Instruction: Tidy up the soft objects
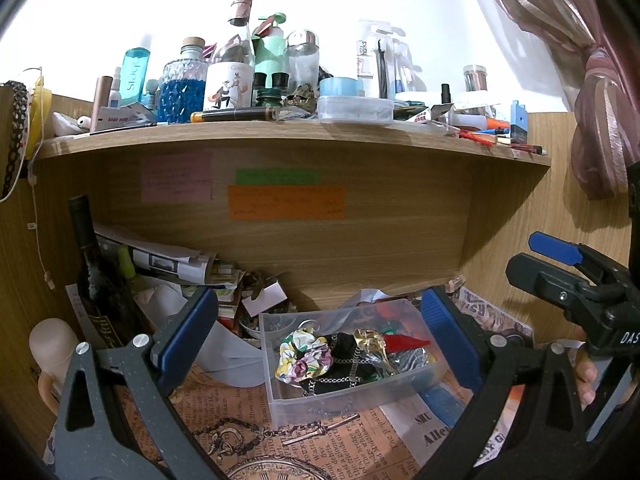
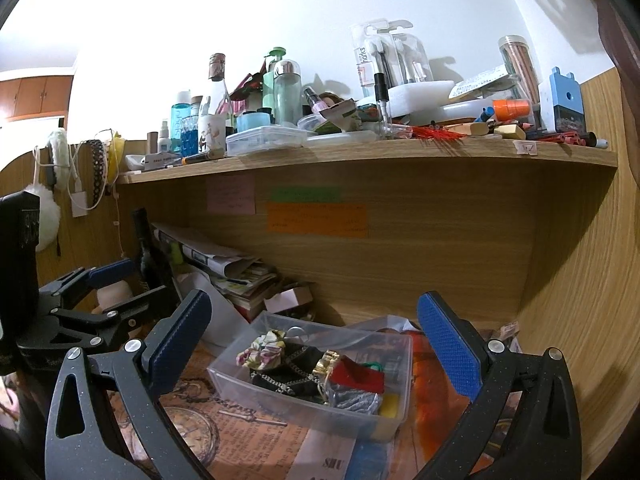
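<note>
A clear plastic bin (image 1: 280,400) (image 2: 280,404) sits on the desk under the shelf. It holds a floral scrunchie (image 1: 306,354) (image 2: 262,350), a black pouch with a chain (image 1: 340,364) (image 2: 288,376), a red piece (image 1: 404,342) (image 2: 358,374) and grey fabric (image 2: 354,398). My left gripper (image 1: 320,340) is open and empty, its fingers on either side of the bin in view. My right gripper (image 2: 316,344) is open and empty in front of the bin. The right gripper also shows in the left wrist view (image 1: 552,264), and the left gripper in the right wrist view (image 2: 108,284).
A crowded wooden shelf (image 1: 280,136) (image 2: 360,152) hangs above with bottles and boxes. A dark wine bottle (image 1: 92,272) (image 2: 146,252), stacked papers (image 1: 168,260) and books stand at the back left. Newspaper-print paper (image 1: 240,420) covers the desk. A wooden side wall (image 2: 568,280) is at the right.
</note>
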Available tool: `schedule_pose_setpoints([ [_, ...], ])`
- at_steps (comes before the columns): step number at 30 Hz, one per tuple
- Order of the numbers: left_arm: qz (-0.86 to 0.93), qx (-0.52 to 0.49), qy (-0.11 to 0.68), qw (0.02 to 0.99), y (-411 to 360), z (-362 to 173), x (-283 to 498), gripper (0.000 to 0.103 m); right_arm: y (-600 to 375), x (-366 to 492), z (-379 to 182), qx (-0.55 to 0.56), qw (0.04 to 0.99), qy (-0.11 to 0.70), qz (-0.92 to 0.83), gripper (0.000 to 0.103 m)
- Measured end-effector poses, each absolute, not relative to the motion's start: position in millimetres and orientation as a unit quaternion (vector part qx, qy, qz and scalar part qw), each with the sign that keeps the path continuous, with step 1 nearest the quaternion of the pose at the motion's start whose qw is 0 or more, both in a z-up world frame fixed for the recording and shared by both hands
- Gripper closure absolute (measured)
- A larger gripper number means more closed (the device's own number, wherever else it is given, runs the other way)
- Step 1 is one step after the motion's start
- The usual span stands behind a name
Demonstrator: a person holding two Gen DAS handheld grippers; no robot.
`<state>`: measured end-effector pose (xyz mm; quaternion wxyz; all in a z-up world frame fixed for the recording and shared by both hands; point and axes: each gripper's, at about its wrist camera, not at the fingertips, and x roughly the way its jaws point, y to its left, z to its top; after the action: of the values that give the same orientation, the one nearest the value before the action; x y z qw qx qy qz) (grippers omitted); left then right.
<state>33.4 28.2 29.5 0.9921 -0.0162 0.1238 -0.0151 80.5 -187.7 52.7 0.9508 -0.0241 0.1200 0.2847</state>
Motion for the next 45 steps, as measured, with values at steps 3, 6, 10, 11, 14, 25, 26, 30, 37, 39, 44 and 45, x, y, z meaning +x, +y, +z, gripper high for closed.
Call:
schedule_pose_setpoints([
  [3, -0.012, -0.016, 0.124, 0.992, 26.2, 29.7, 32.8, 0.0, -188.3, 80.5, 52.8, -0.023, 0.95, 0.121, 0.286, 0.0],
  [6, -0.01, -0.017, 0.124, 0.992, 25.3, 29.8, 32.5, 0.0, -187.9, 80.2, 52.3, -0.022, 0.95, 0.122, 0.285, 0.0],
  [10, -0.011, -0.017, 0.123, 0.992, 26.0, 29.8, 32.7, 0.0, -187.9, 80.0, 51.9, -0.022, 0.95, 0.123, 0.285, 0.0],
  [11, -0.012, -0.017, 0.124, 0.992, 26.5, 29.6, 32.8, 0.0, -187.6, 79.7, 51.8, -0.022, 0.95, 0.123, 0.285, 0.0],
  [14, -0.016, -0.017, 0.124, 0.992, 27.1, 29.7, 33.2, 0.0, -187.2, 79.3, 51.6, -0.021, 0.951, 0.123, 0.284, 0.0],
  [25, -0.019, -0.016, 0.126, 0.992, 26.5, 29.6, 33.8, 0.0, -186.4, 80.3, 50.3, -0.02, 0.95, 0.126, 0.284, 0.0],
  [26, -0.021, -0.016, 0.127, 0.992, 26.2, 29.5, 33.9, 0.0, -186.1, 80.6, 49.8, -0.02, 0.95, 0.126, 0.284, 0.0],
  [30, -0.022, -0.015, 0.127, 0.992, 25.8, 28.9, 35.5, 0.0, -186.2, 81.7, 49.5, -0.02, 0.95, 0.127, 0.284, 0.0],
  [37, -0.024, -0.017, 0.13, 0.991, 27.1, 28.6, 37.2, 0.0, -184.4, 82.8, 48.3, -0.019, 0.95, 0.129, 0.283, 0.0],
  [39, -0.025, -0.017, 0.132, 0.991, 27.1, 27.9, 37.8, 0.0, -184.8, 83.9, 47.7, -0.019, 0.95, 0.13, 0.283, 0.0],
  [44, -0.025, -0.016, 0.137, 0.99, 25.9, 26.5, 40.6, 0.0, -184.2, 85.0, 46.9, -0.019, 0.95, 0.132, 0.284, 0.0],
  [45, -0.026, -0.016, 0.138, 0.99, 25.6, 26.1, 41.2, 0.0, -183.9, 85.8, 46.4, -0.019, 0.95, 0.132, 0.284, 0.0],
])
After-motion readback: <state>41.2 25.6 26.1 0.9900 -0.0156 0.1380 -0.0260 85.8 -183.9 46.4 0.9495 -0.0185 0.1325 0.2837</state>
